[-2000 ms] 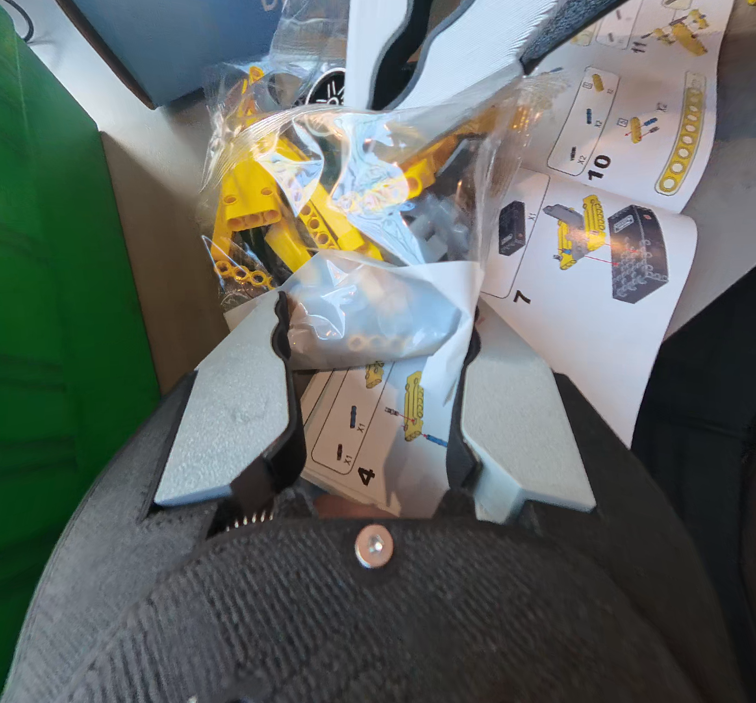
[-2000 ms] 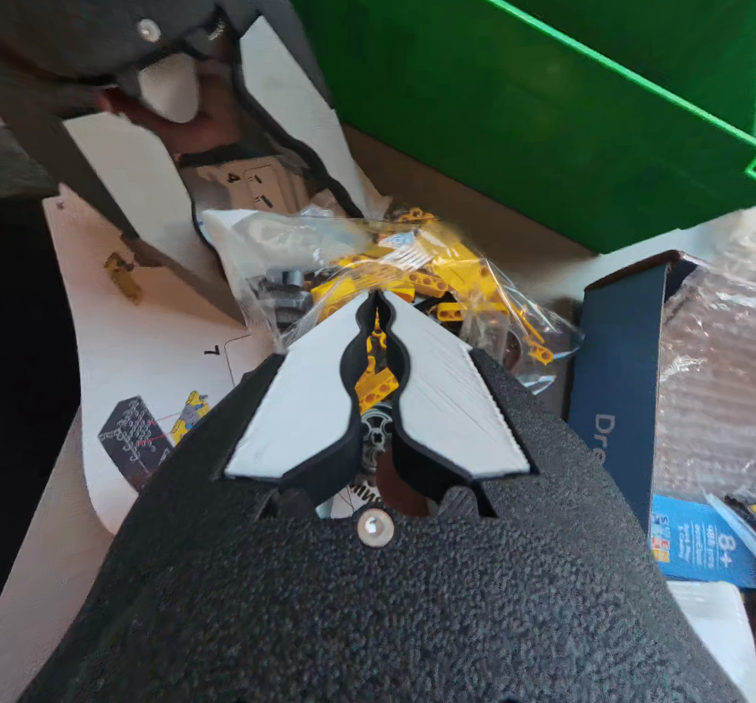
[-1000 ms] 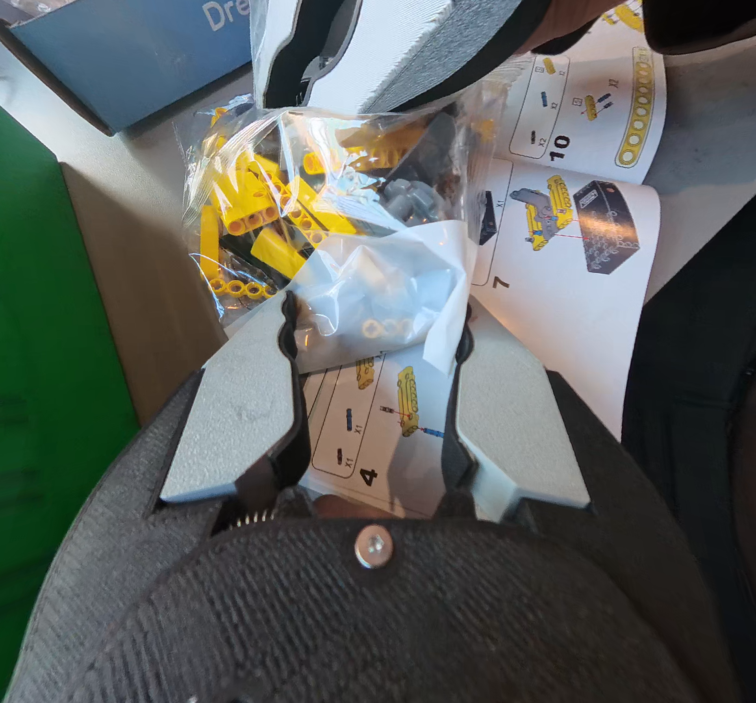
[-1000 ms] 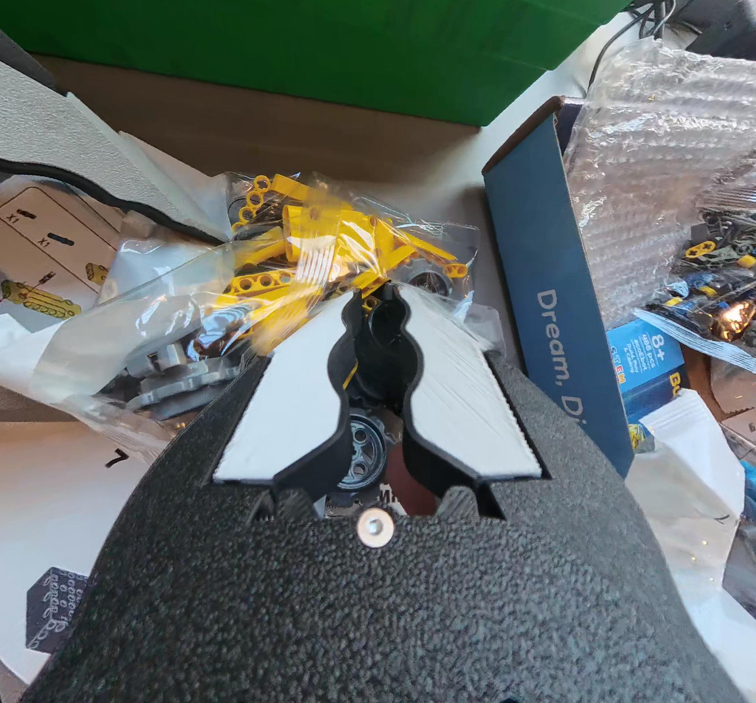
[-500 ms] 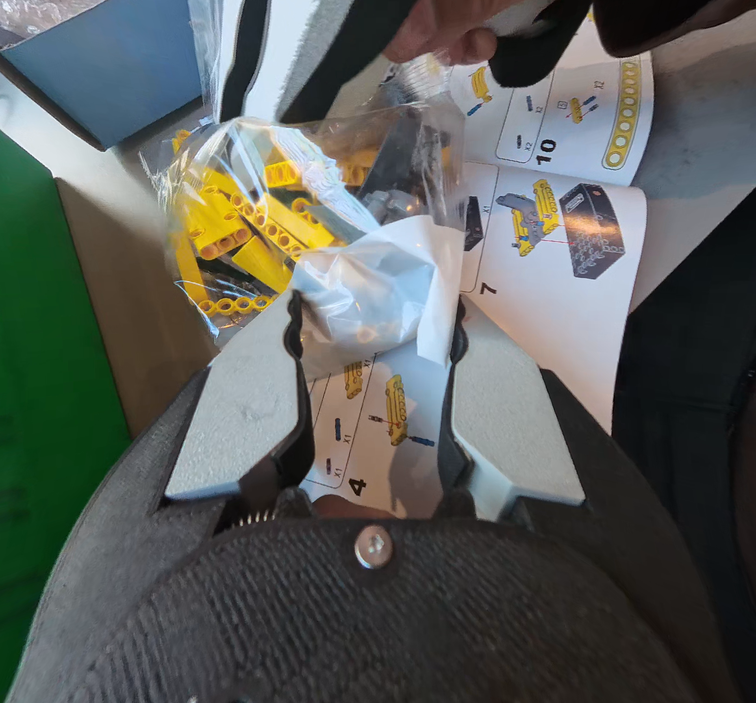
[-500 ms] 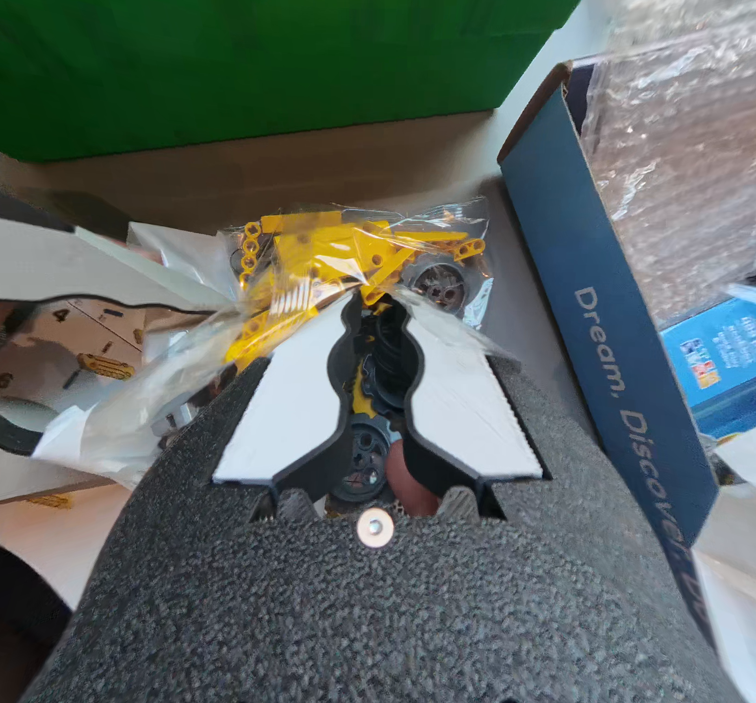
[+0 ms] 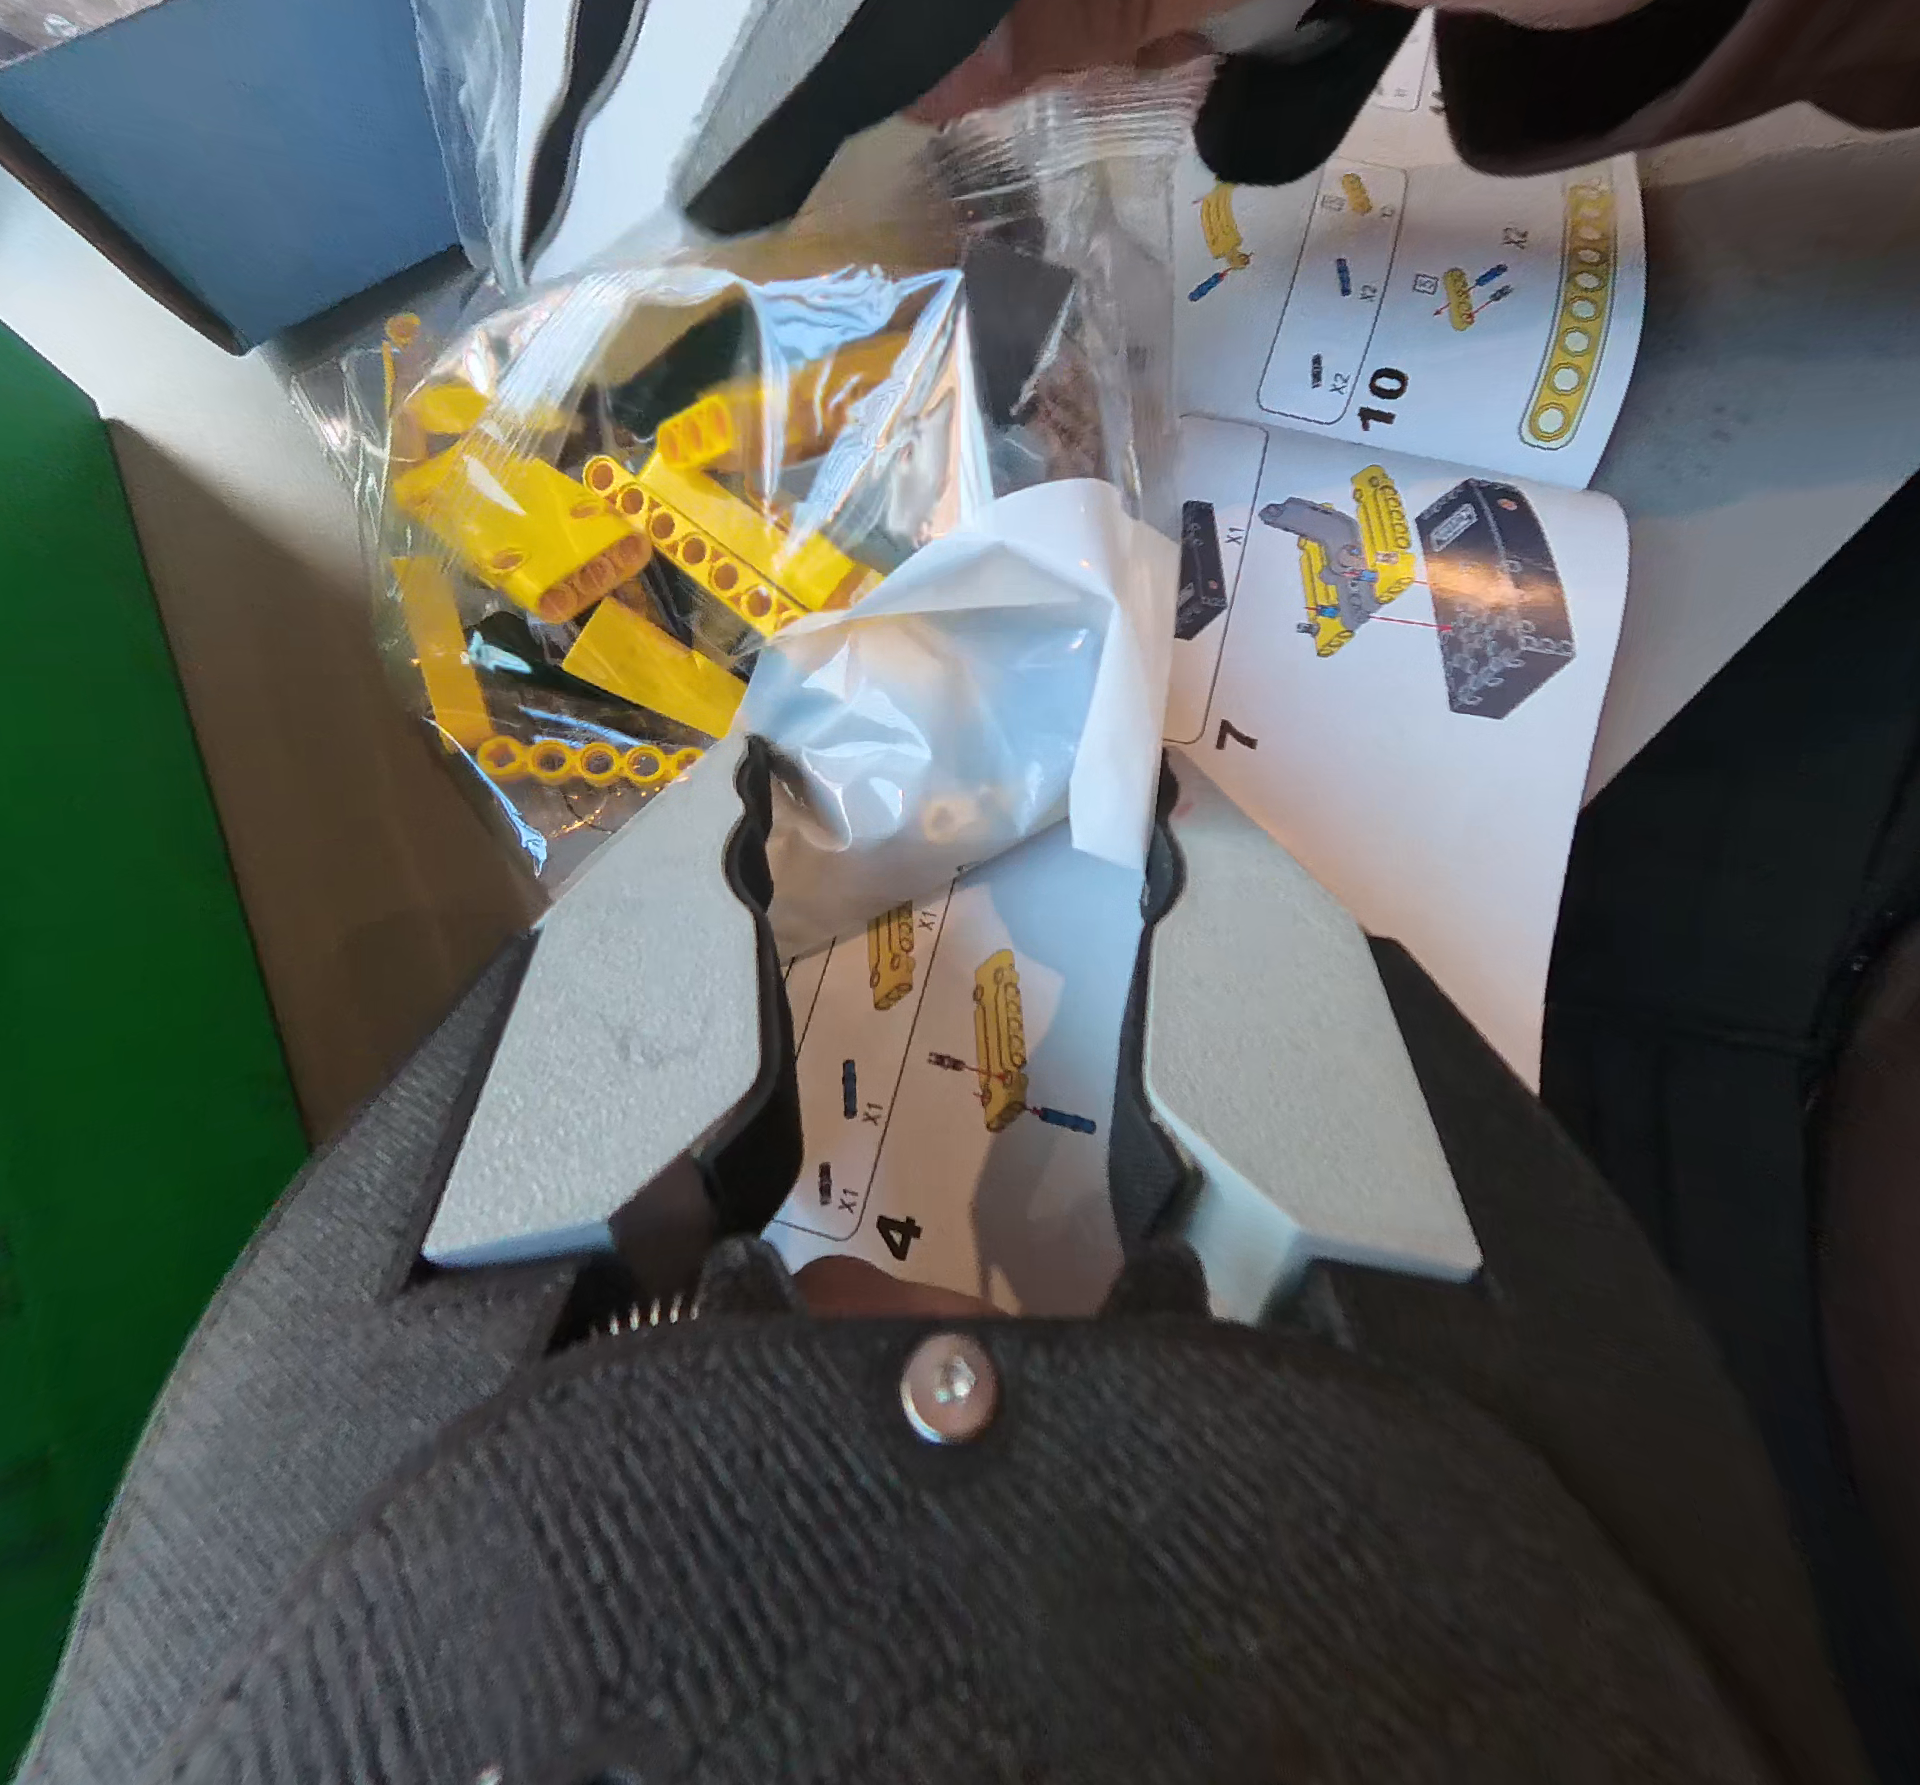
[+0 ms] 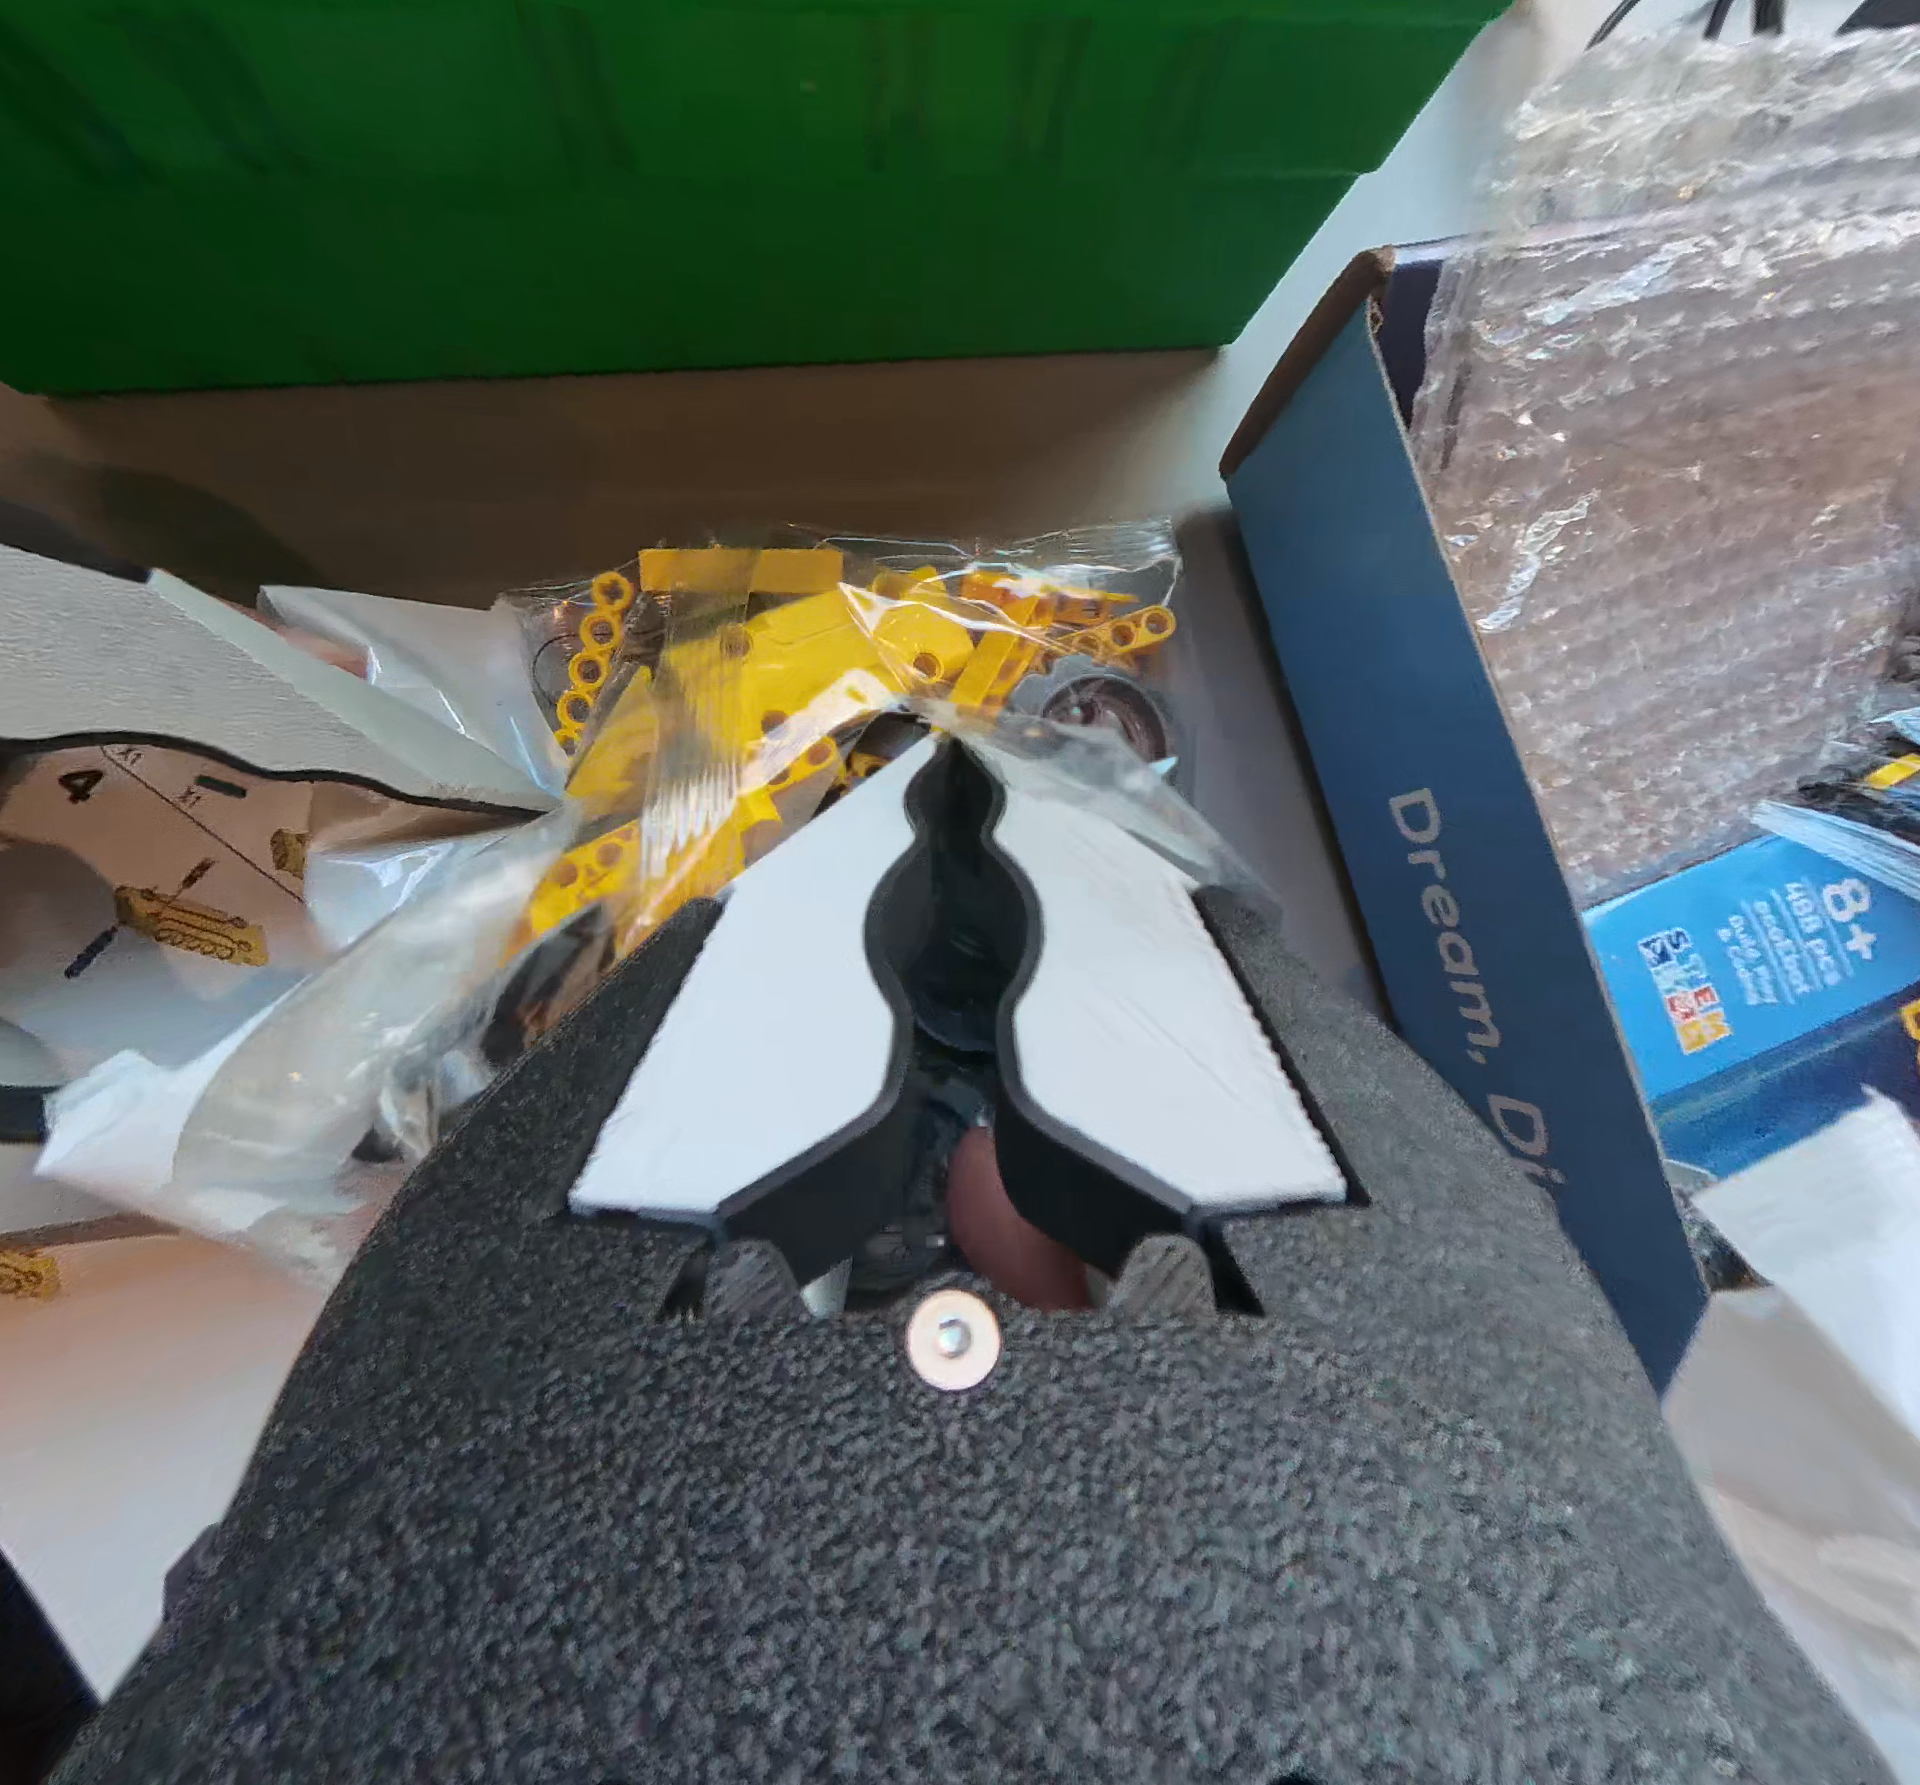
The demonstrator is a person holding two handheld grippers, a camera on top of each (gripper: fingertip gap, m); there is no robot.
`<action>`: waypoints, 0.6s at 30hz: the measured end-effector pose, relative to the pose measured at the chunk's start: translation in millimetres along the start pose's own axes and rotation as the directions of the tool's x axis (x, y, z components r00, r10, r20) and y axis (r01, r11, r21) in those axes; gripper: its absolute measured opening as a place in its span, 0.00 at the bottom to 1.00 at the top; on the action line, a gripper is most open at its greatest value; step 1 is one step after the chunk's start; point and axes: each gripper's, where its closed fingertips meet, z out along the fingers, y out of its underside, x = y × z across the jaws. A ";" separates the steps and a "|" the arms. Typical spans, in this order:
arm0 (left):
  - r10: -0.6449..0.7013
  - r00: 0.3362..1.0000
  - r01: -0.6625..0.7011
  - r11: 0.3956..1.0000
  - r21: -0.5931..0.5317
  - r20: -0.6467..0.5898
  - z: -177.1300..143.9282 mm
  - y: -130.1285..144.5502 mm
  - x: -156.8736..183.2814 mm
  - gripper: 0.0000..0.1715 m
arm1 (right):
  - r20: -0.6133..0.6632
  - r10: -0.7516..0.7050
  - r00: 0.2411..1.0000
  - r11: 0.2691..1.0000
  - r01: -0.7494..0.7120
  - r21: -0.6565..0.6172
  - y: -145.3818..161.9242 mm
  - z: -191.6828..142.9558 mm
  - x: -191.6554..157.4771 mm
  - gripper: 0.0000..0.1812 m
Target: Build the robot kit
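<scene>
While the clear plastic bag of yellow and black building-toy beams (image 7: 665, 530) lies on the table between the two tools, the left gripper (image 7: 951, 800) has its grey fingers (image 7: 644, 1018) spread apart, with a crumpled white pouch end of the bag (image 7: 935, 696) sitting in the gap at the tips; whether the tips press on it or merely flank it cannot be told; the bulk of the bag extends ahead and to the left of this tool, its long axis running roughly away from the fingertips toward the right gripper (image 8: 948, 748); seen from the right wrist, that tool's white fingers (image 8: 779, 997) meet at the tips on a fold of the bag's clear film, the yellow pieces lying just beyond and left of the tips; the right gripper is thus the one with a firm pinch; under the left gripper lies an open white instruction booklet (image 7: 1382, 696); a blue cardboard box (image 8: 1455, 800) stands right of the right gripper, a green bin wall (image 8: 623, 125) beyond both.
</scene>
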 end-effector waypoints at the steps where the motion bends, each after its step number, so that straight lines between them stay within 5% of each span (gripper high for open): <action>1: -0.002 1.000 0.002 1.000 0.000 0.000 0.1 -0.1 -0.1 0.41 | 0.007 -0.002 1.000 1.000 0.002 0.012 -2.4 -3.6 0.1 0.00; 13: 0.005 1.000 -0.005 1.000 -0.008 0.003 -1.3 0.2 -1.2 0.41 | 0.024 -0.025 0.999 1.000 0.024 0.018 -6.3 -24.8 5.8 0.00; 18: 0.013 1.000 -0.013 1.000 -0.006 0.000 -0.6 0.1 0.3 0.39 | -0.017 -0.073 0.997 0.996 0.072 -0.047 2.1 -9.6 2.3 0.10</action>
